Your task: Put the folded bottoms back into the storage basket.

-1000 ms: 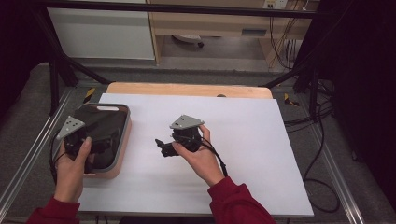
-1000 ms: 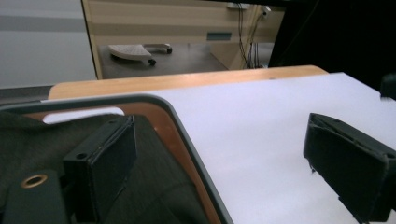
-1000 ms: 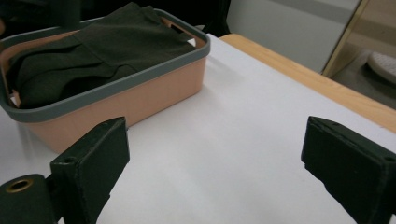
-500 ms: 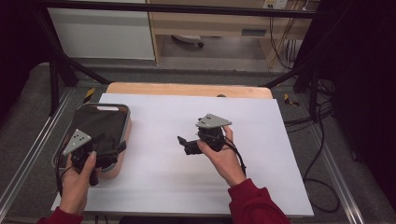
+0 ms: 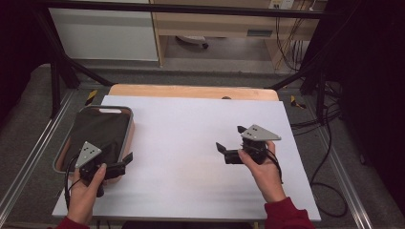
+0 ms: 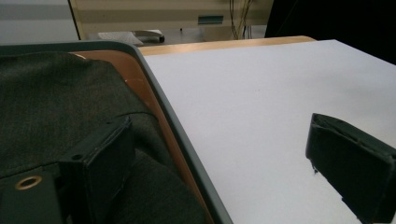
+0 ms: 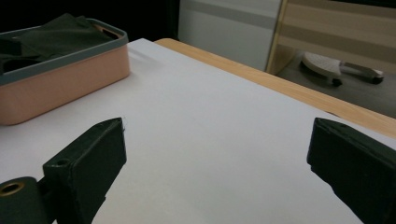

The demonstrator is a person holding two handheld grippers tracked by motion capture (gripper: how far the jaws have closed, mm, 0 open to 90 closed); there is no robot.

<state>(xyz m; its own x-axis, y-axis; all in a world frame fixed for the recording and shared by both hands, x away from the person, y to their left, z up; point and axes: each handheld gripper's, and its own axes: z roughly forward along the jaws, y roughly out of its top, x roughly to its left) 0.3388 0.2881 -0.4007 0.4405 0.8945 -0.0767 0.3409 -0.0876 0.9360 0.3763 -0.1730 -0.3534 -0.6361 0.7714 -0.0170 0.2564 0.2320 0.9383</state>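
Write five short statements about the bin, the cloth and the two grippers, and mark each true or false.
1. The dark cloth lies inside the bin. True.
2. The bin stands at the table's right side. False: it stands at the left edge of the white table.
3. The left gripper straddles the bin's rim, jaws apart. True.
4. The right gripper grips the cloth. False: it is open, holding nothing, over bare table.
5. The bin has a lid on it. False: it is open-topped.
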